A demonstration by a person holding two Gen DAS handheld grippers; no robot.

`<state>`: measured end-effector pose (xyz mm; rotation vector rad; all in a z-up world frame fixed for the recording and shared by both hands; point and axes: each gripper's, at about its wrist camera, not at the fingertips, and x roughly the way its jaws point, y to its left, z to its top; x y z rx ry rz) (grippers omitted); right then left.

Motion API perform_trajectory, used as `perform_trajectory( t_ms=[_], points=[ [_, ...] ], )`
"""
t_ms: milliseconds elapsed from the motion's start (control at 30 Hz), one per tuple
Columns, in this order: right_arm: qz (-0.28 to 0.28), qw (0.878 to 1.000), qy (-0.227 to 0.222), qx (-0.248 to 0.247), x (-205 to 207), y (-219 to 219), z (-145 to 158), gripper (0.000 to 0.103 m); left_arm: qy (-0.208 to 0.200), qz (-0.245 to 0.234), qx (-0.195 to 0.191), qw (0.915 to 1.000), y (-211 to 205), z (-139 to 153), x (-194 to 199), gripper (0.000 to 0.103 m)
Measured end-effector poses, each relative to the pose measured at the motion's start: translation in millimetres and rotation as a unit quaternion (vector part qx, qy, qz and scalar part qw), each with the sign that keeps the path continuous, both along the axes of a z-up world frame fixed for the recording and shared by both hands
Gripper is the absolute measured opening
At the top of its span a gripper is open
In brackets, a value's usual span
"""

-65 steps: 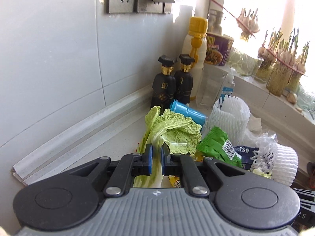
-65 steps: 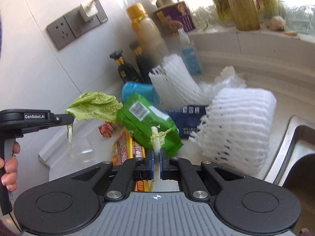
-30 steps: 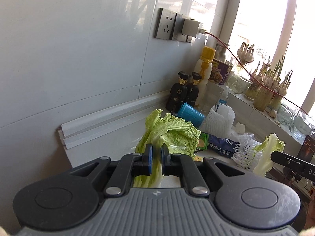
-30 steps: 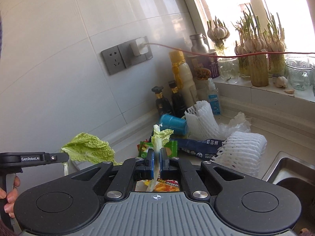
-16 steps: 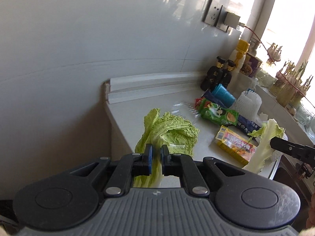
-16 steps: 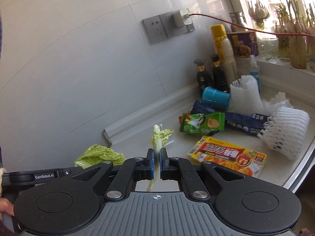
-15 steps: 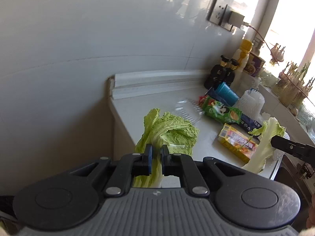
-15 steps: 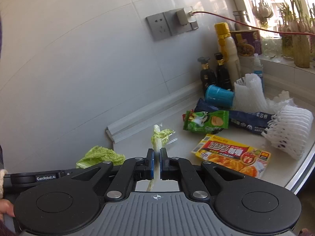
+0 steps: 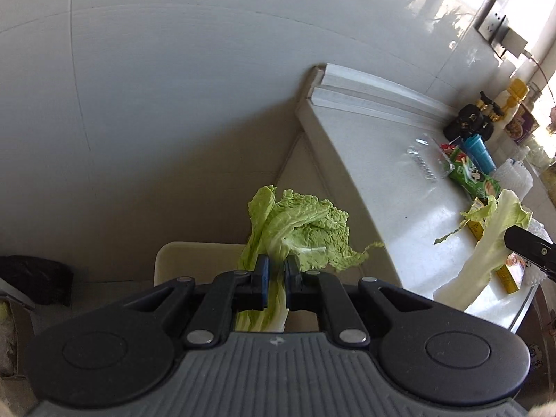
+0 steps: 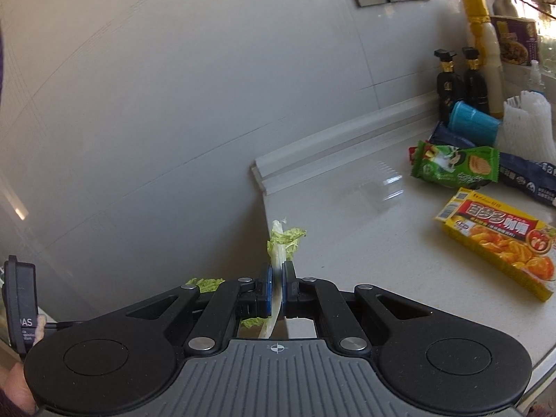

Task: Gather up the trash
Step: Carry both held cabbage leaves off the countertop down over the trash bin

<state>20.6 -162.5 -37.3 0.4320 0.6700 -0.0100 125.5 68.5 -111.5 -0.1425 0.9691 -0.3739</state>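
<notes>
Cabbage leaf [image 9: 299, 226], large and crinkled, is clamped by its pale stalk in the jaws of the left gripper [image 9: 276, 272], held clear of the bench [image 9: 399, 187] end, above the floor and a pale bin [image 9: 194, 257]. At far right of this view a second cabbage leaf [image 9: 493, 243] hangs from the right gripper [image 9: 528, 246].

From the right wrist, the jaws of that gripper are clenched on the thin second leaf, at the bench's end edge. A yellow box [image 10: 500, 239], green snack bag [image 10: 455, 166] and blue cup [image 10: 472, 121] lie on the bench.
</notes>
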Motion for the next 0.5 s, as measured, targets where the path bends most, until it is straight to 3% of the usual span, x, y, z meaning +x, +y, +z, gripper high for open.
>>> perform_trajectory(
  t_ms=[500],
  points=[
    [0.097,0.994,0.048,0.001,55.2,68.7,-42.5,0.004,0.064,0.065,0.001,0.9958,48.9,-62.8,-1.9,0.008]
  ],
)
